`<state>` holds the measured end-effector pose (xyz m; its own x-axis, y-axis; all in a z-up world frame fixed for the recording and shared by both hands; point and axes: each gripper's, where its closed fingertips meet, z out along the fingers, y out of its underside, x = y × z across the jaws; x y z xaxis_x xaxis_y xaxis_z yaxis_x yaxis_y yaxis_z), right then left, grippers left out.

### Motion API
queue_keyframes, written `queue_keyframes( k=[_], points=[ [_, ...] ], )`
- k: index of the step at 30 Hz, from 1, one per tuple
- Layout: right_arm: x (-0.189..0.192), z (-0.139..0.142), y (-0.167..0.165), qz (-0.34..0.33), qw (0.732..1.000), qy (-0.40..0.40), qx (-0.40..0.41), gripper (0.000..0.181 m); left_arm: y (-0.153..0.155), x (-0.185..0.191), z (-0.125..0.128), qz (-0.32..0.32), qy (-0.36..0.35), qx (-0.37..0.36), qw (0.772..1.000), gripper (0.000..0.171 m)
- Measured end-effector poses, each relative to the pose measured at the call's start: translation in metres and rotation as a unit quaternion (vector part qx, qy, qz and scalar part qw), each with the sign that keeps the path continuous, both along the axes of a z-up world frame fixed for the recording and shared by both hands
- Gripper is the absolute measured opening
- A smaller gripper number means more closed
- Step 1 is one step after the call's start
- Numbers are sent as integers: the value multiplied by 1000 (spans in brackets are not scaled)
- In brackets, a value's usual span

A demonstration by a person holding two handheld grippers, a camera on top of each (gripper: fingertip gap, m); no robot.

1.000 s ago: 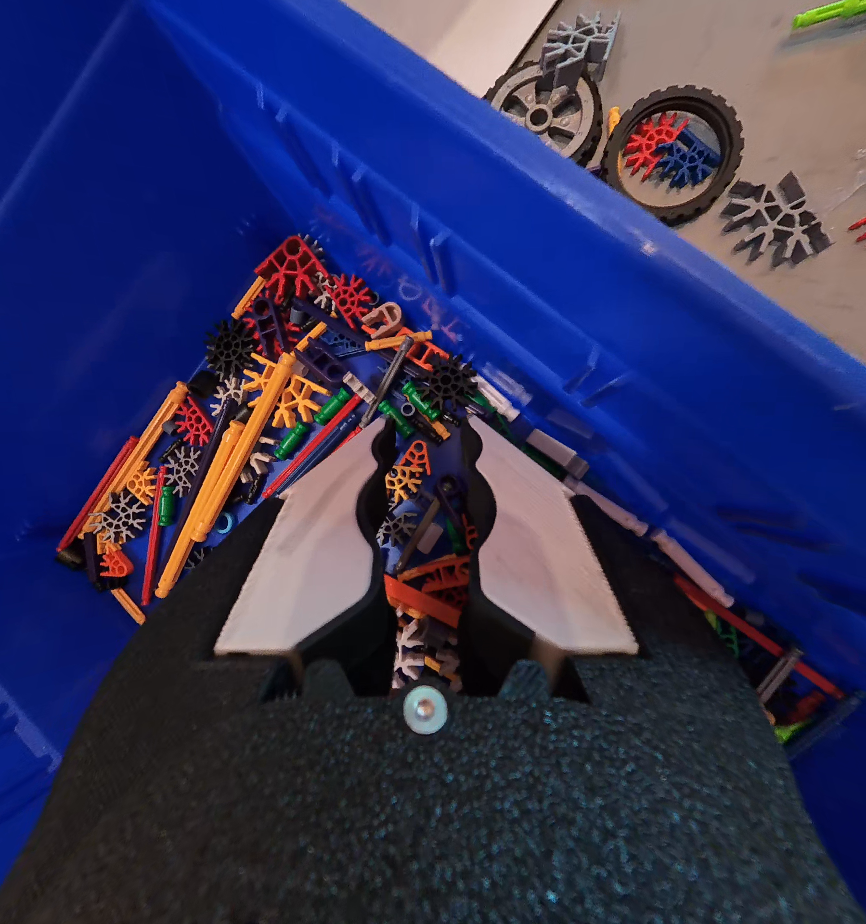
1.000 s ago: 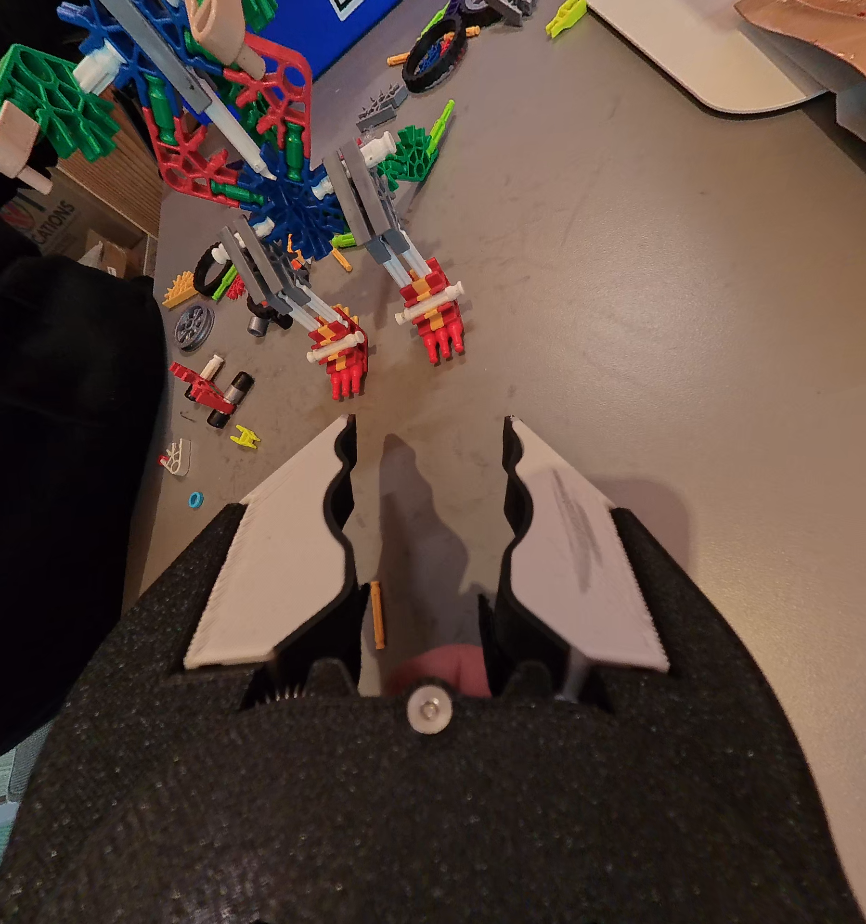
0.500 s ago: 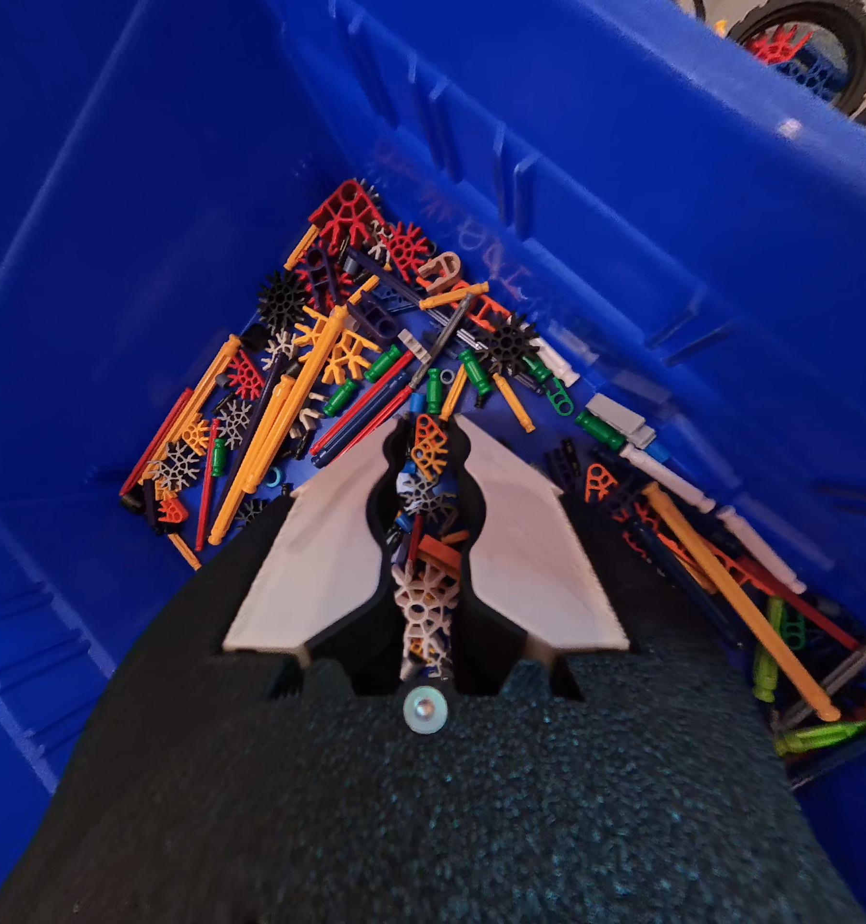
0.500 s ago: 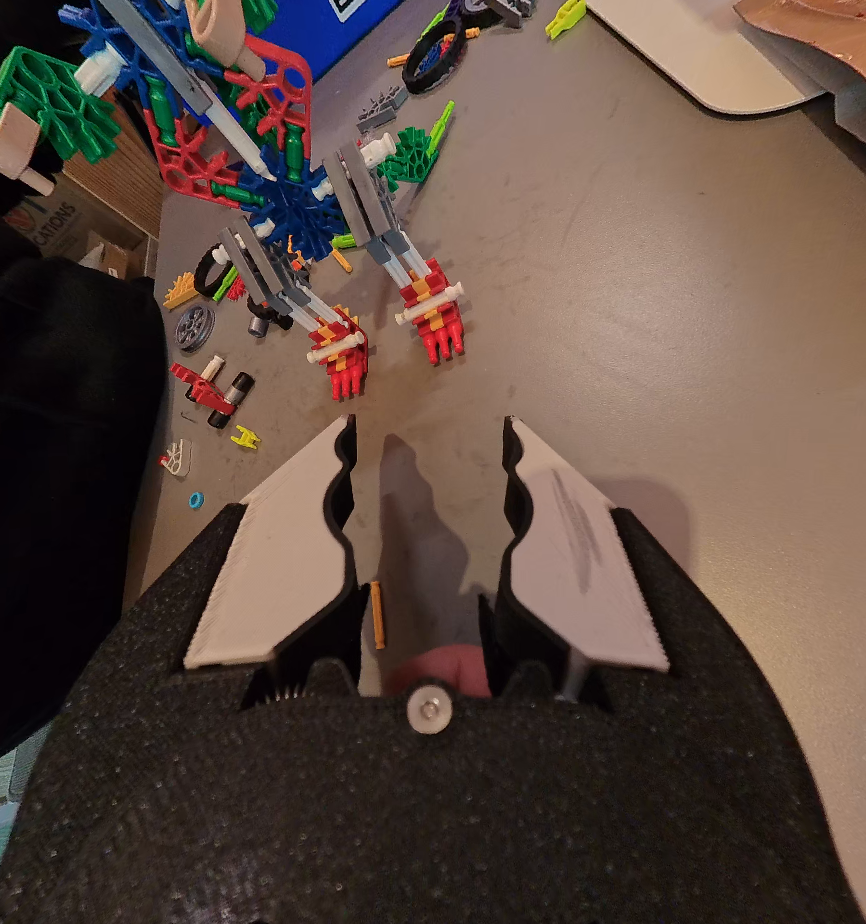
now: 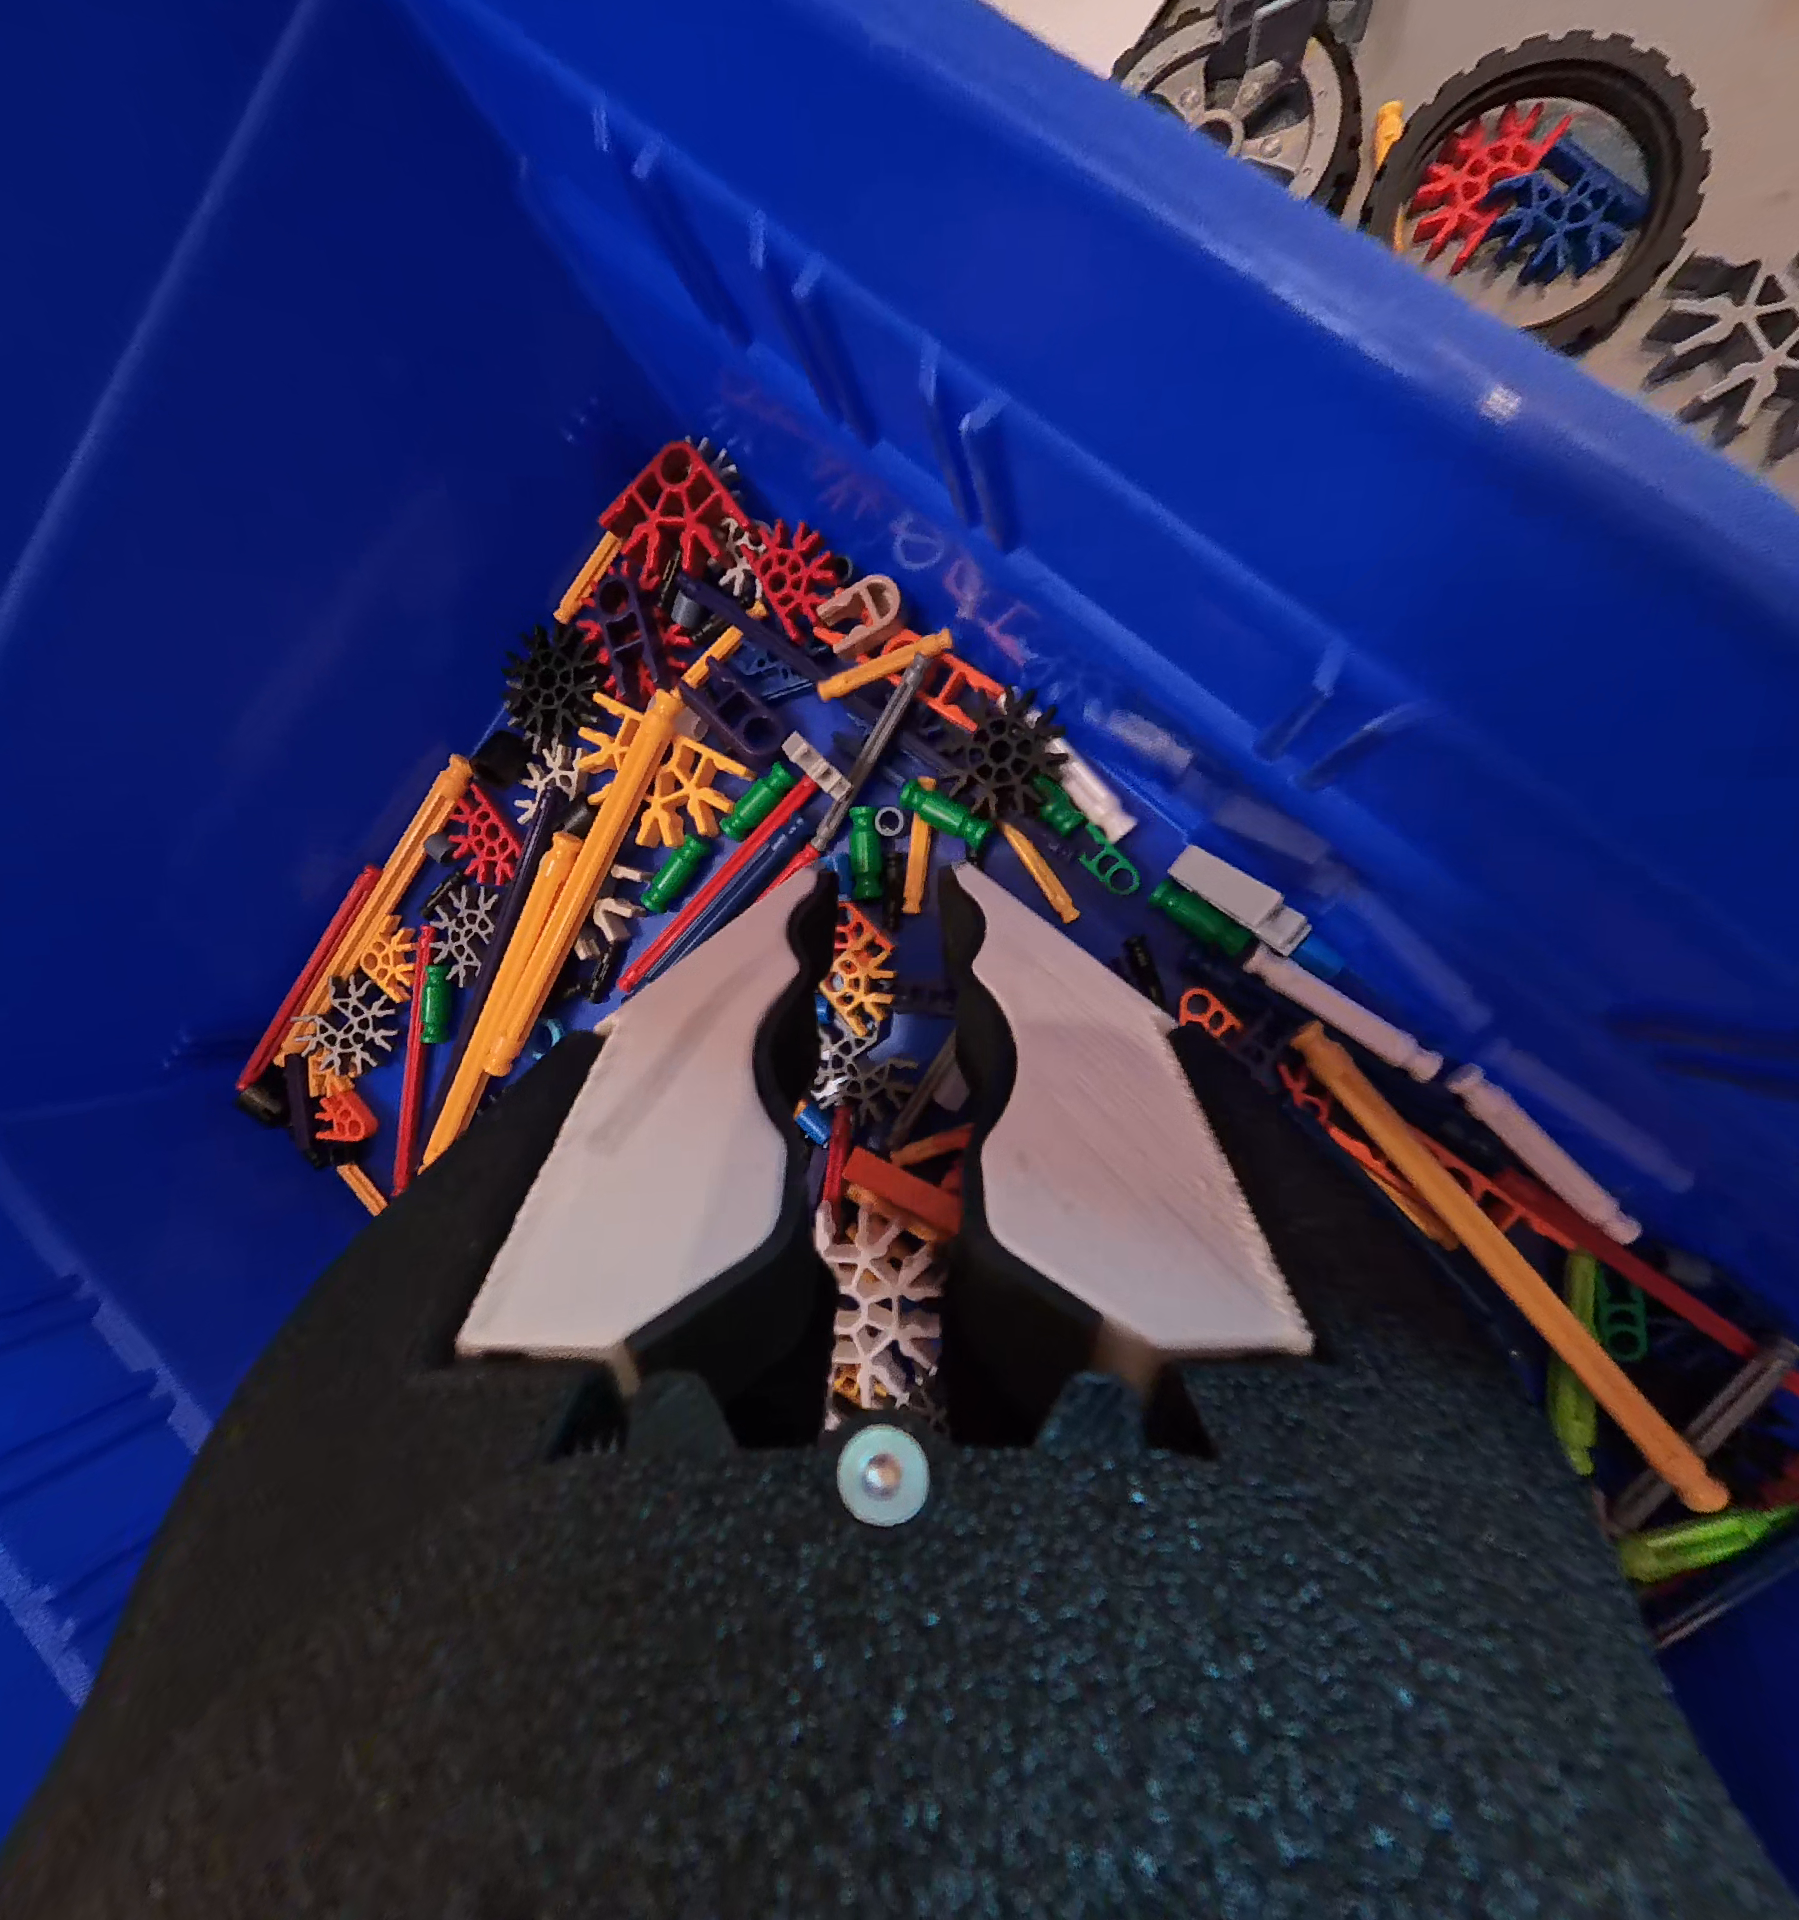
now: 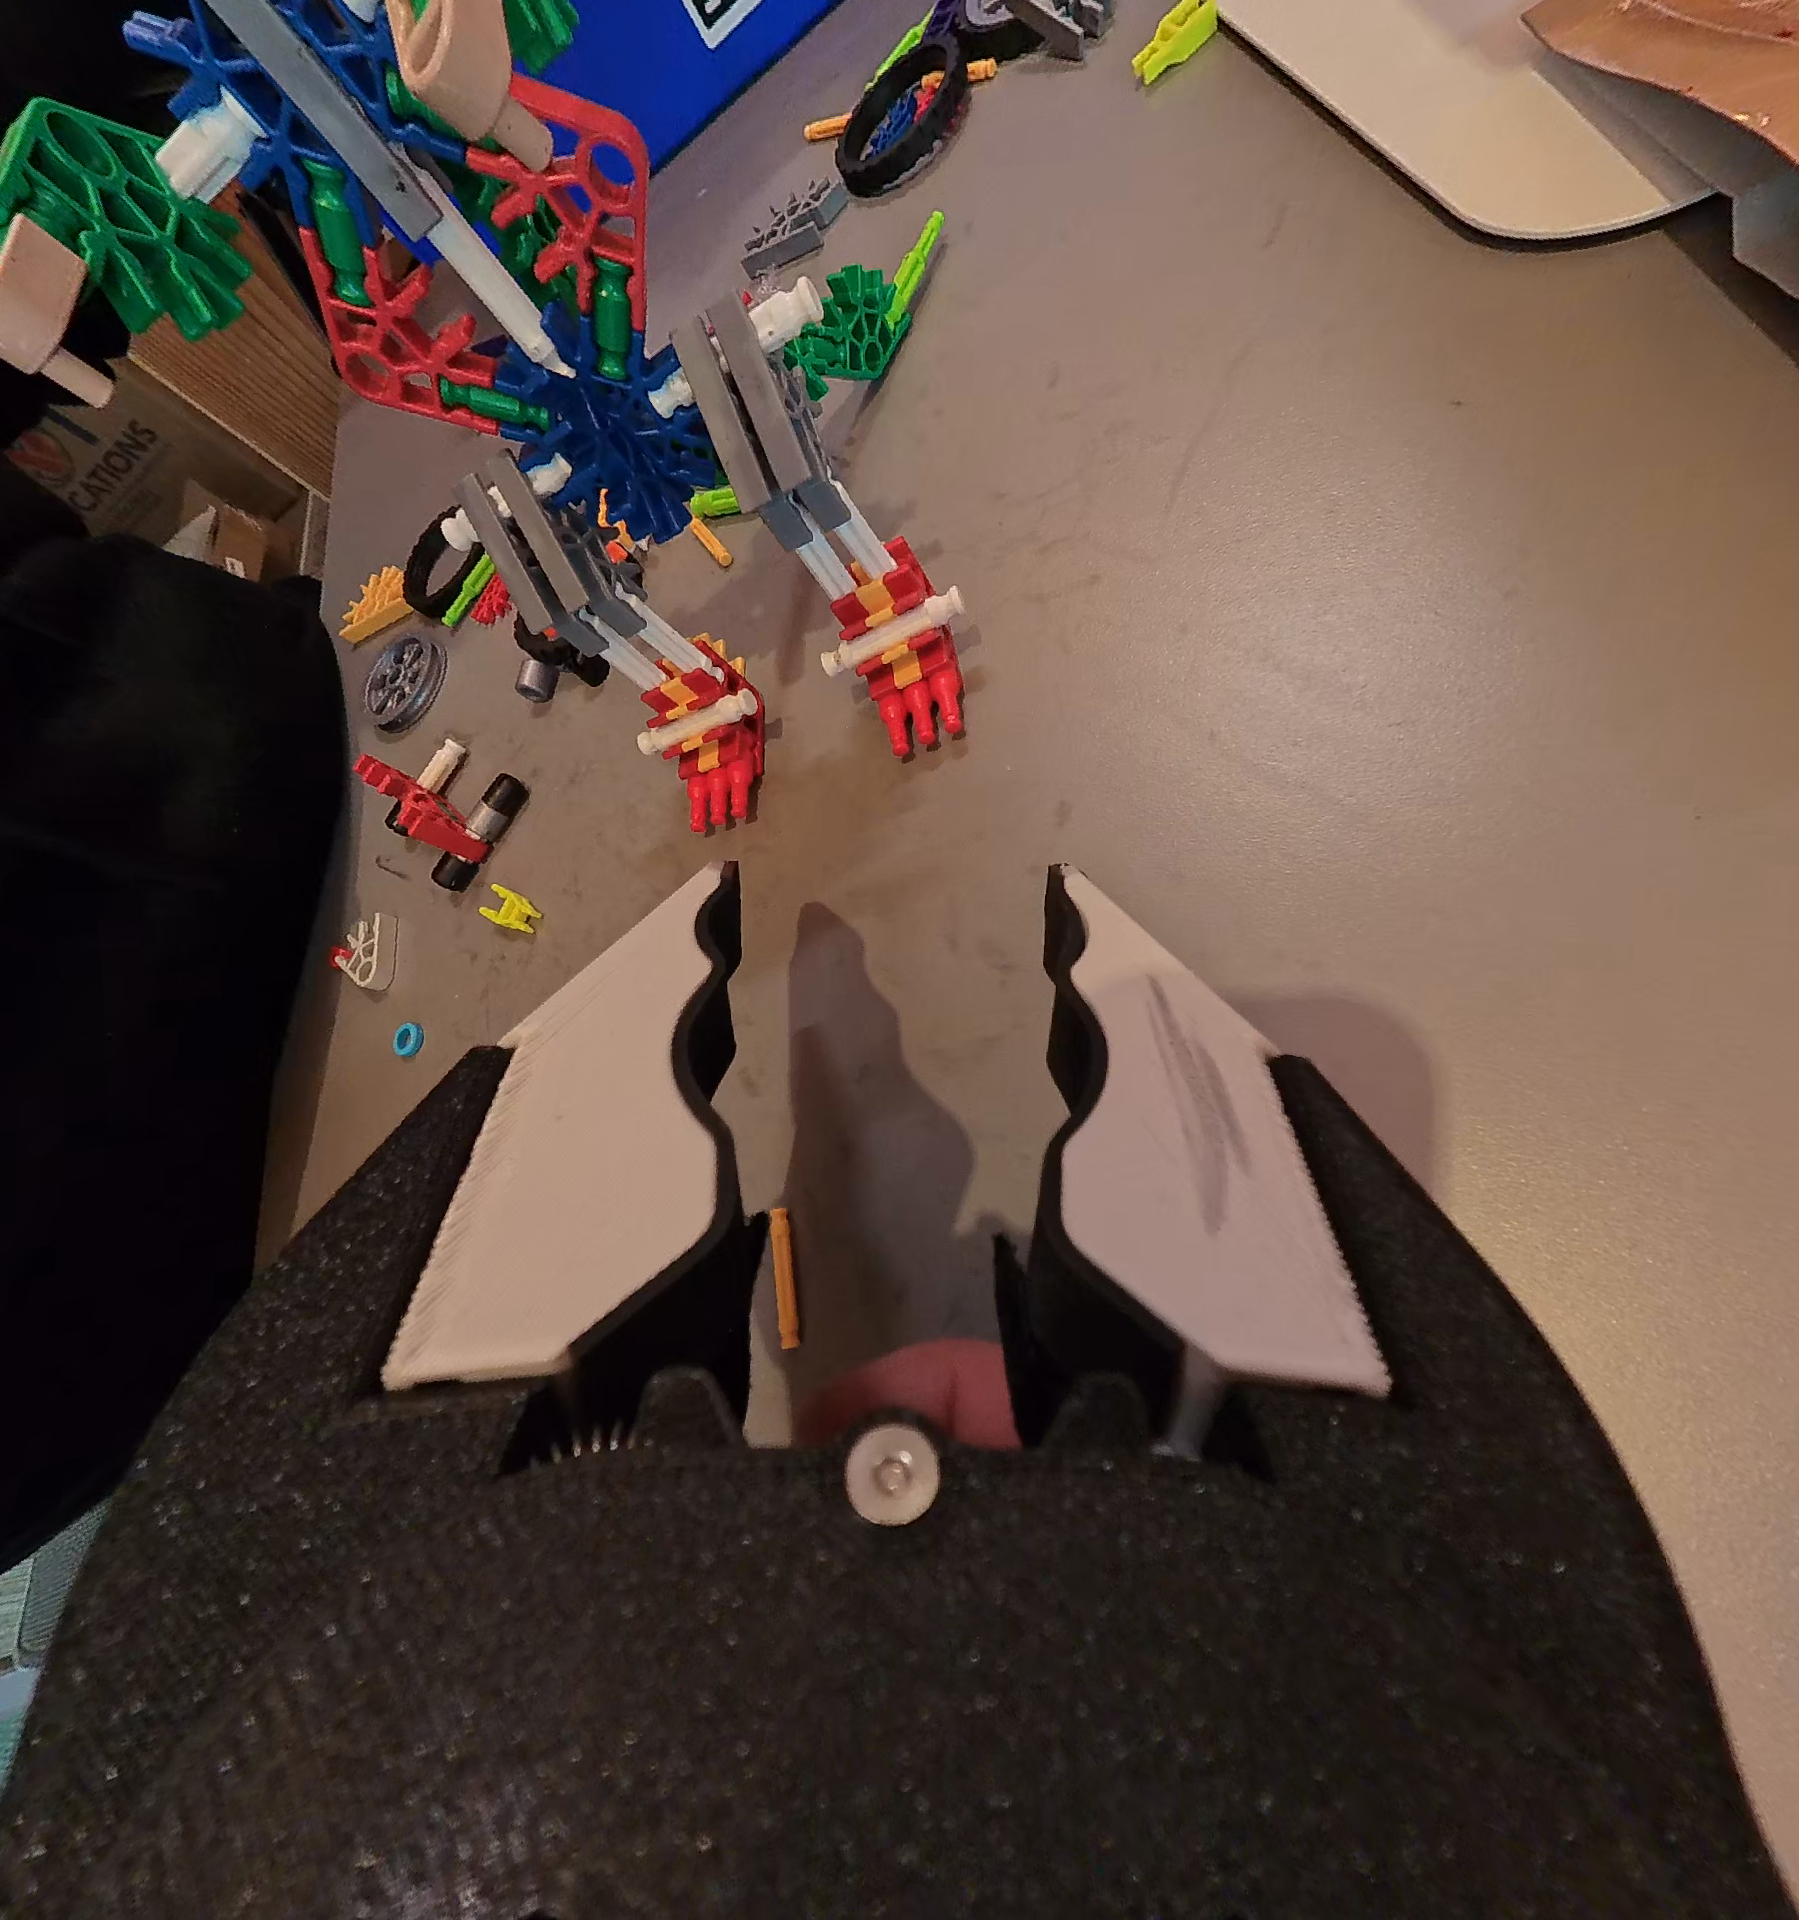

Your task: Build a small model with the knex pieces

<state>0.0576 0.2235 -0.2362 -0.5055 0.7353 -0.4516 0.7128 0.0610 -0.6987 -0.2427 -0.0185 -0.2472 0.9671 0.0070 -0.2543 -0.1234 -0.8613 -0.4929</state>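
Blue bin [image 5: 1134, 436] surrounds the left hand-held gripper [image 5: 882, 883], jaws narrowly apart over tangled rods [image 5: 562, 914], which could snag; the right hand-held gripper [image 6: 893, 883] gapes empty above the desk [image 6: 1394, 644].

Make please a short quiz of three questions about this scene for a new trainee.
1. True or false: the left tongs are inside the blue bin.
2. The right tongs are: A) open B) shut on a rod.
3. What lies on the grey table between the right tongs' fingers?

Key: 1 true. 2 A. 3 A small orange rod.
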Motion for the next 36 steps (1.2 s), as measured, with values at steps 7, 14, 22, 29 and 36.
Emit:
queue_keyframes(
  k=[7,14,22,29,36],
  points=[
    [0,0,0,0,1000,0,0,58,1,1,0,1,-4,0,1000,16],
    [0,0,0,0,1000,0,0,58,-1,1,0,0,-3,-3,1000,13],
    [0,0,0,1,1000,1,2,58,3,-9,5,27,-14,23,999,32],
    [0,0,0,2,1000,2,5,58,8,-6,1,28,-40,27,998,37],
    [1,0,-1,2,1000,3,5,58,-3,4,-1,35,-87,21,995,28]
  ],
)
